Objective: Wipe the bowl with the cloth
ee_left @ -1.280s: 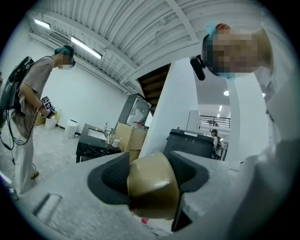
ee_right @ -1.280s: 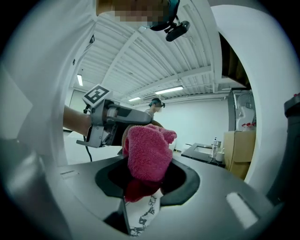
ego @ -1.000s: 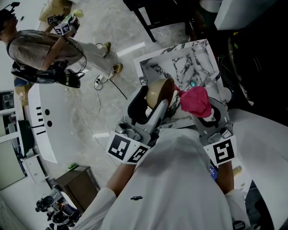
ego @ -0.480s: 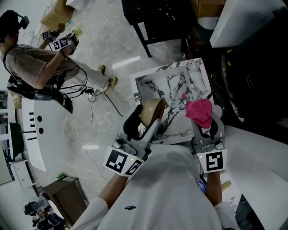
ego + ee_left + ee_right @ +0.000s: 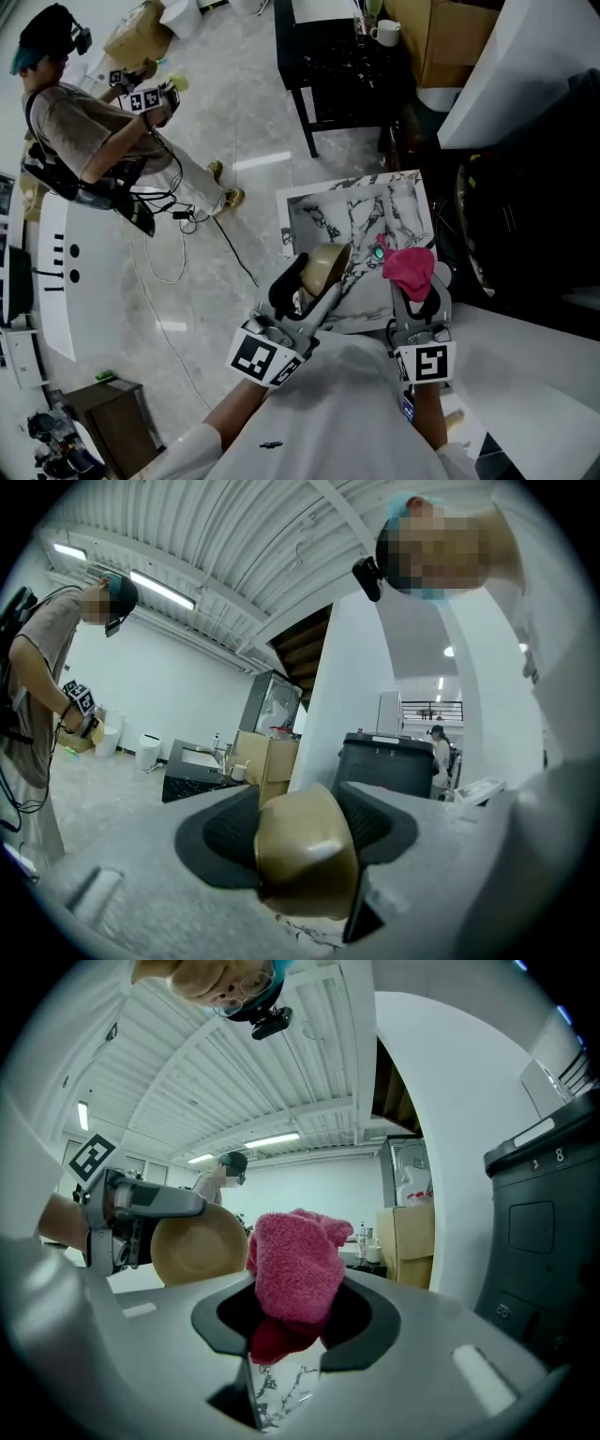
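Now: left hand-held gripper (image 5: pixel 306 278) clamped on tan bowl (image 5: pixel 305 855); right hand-held gripper (image 5: pixel 413 287) pinching bunched pink cloth (image 5: pixel 295 1265).

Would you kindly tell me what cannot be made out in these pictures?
The bowl, in the left gripper: far side hidden by its own body, left gripper view.
The cloth: lower end buried in the right gripper, right gripper view.
The marble board: near edge covered by both grippers, head view.
The mug: contents too small to see, head view.
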Motion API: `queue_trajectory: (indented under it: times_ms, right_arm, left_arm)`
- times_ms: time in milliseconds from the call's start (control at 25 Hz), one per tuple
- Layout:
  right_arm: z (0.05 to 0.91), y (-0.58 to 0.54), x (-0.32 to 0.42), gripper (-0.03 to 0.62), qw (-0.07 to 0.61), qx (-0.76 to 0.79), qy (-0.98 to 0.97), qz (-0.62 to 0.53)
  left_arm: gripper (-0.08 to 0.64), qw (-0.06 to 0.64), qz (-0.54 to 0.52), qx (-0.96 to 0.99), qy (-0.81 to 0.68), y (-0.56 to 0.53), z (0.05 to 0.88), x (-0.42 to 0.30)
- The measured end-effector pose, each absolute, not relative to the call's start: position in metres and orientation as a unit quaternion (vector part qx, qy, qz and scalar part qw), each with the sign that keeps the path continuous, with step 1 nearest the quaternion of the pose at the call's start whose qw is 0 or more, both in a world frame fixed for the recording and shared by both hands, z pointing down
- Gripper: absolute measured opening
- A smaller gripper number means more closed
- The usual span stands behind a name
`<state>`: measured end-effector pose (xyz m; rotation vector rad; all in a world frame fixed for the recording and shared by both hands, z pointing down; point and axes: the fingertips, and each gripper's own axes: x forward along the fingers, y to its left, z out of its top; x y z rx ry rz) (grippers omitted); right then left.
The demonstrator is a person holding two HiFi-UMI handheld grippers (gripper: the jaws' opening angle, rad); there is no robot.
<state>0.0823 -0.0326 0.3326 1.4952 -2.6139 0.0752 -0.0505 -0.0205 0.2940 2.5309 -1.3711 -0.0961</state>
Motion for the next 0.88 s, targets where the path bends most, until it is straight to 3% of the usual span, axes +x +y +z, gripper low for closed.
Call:
queue_trajectory:
  times_ms: [880]
  right_arm:
    - [0.338,-0.038,0.049,0.146,0.069,0.536,-0.838,0.073]
  left_arm:
    - [0.268,0.134,-0.026,0.858,-0.495,-0.018,0.307,-0.073]
